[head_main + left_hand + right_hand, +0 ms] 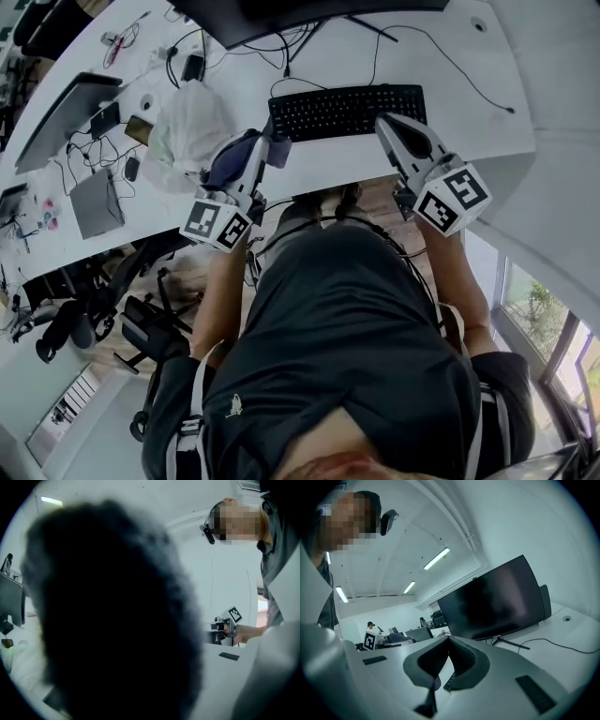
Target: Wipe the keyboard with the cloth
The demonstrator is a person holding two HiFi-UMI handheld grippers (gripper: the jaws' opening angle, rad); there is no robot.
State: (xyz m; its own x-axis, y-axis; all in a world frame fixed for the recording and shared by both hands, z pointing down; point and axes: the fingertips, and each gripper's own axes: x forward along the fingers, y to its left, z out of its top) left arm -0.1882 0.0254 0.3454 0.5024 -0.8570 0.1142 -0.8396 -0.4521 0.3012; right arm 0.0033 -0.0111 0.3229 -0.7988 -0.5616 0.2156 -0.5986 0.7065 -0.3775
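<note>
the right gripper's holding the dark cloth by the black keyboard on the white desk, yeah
No: the dark cloth is in the left gripper, as the head view shows, bunched at its jaws; it also fills the left gripper view. The right gripper has its jaws together on nothing. The rest holds: black keyboard, white desk.

A dark, blurred mass, apparently the cloth (112, 616), fills most of the left gripper view. It covers the jaws of the left tongs (265, 155), so how they stand cannot be read. In the head view the monitor (309, 14) behind the keyboard (347, 111) is cut off by the top edge. The right tongs (384, 120) hide the keyboard's near right corner. Oddments on the bench (487, 84) far left of the keyboard are too small to name.
</note>
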